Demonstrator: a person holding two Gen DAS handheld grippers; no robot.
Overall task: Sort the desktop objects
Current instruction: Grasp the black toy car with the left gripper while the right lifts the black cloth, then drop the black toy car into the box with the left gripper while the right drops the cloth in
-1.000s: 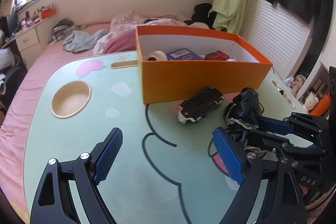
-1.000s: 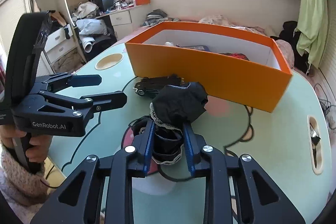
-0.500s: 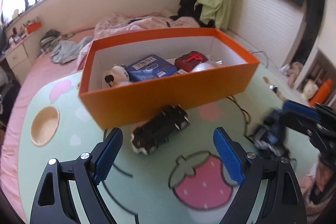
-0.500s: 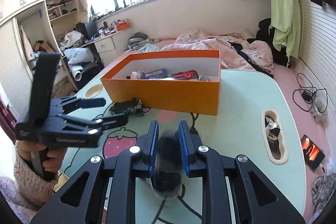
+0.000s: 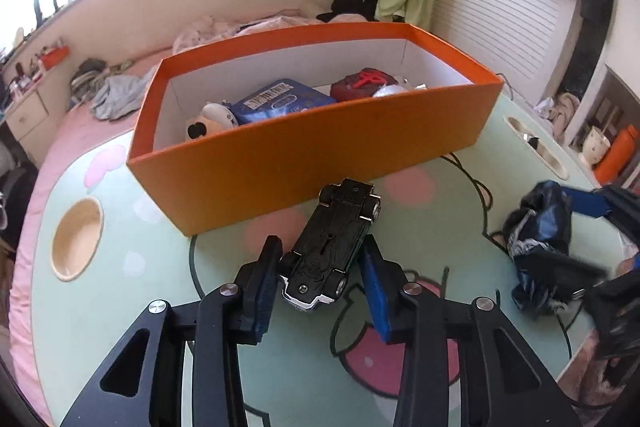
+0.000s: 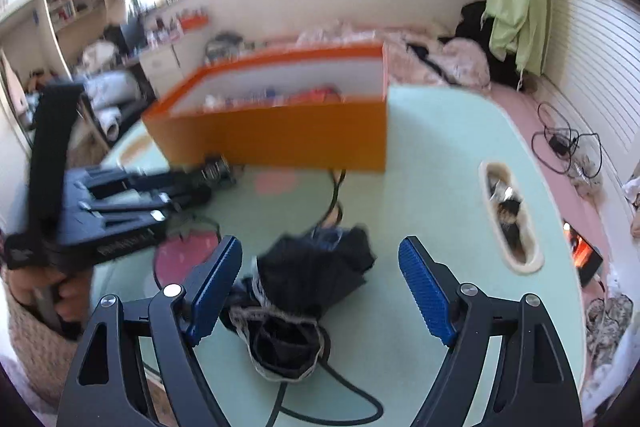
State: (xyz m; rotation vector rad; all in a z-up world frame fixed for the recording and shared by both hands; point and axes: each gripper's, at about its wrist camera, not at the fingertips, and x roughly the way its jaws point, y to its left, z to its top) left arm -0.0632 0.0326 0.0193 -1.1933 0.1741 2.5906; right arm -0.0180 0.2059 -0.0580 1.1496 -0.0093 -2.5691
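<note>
Two claws differ: the left claw (image 5: 320, 277) clenches the rigid, slick toy car (image 5: 334, 247) across its flanks; the right claw (image 6: 320, 287) gapes above the limp black pouch (image 6: 308, 291).

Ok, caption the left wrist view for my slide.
Left gripper closing around an upside-down black toy car beside the orange box on the green table.

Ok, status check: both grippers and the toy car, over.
Left gripper closed around upside-down black toy car, on the table. Right gripper open, black lace-trimmed cloth bundle lying between the fingers. Orange cardboard box just beyond the car.
</note>
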